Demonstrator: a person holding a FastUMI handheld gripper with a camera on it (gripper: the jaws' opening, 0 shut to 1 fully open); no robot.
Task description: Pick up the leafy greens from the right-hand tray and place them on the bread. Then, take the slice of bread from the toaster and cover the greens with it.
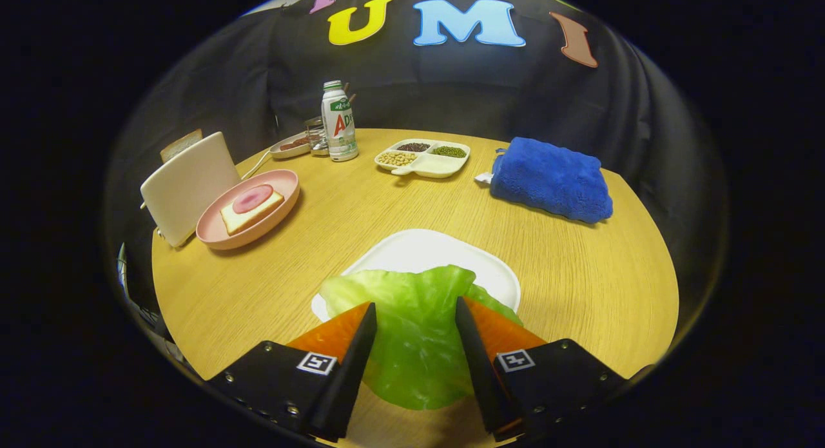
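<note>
A: One hand-held gripper (416,316), fingers spread apart, a leafy green (416,325) lying between them. Are they pressing it?

B: Can't say for sure. The leaf fills the gap and each finger's inner face is at its edges, but a real squeeze isn't visible. Jaws look parted wide.

A: Where's the leaf sitting?

B: Partly on the white tray (438,254) near the desk's near edge, the leaf's near half spilling over the tray rim toward the gripper.

A: Bread?

B: Slice of bread (250,213) with a round pink ham slice (252,198) on top, on the pink plate (222,235) by the desk's left edge. Toaster (188,184) just left of the plate, touching or nearly so, with a second bread slice (181,144) sticking up out of it.

A: Rest?

B: Far edge: a white bottle (339,122) with green cap, small glass jar (316,136) beside it, a small dish (290,145) left of that. Divided tray (425,166) holding beans toward far centre. Folded blue towel (551,179) on the right side. Wooden desk (580,274), bare between tray and plate.
</note>
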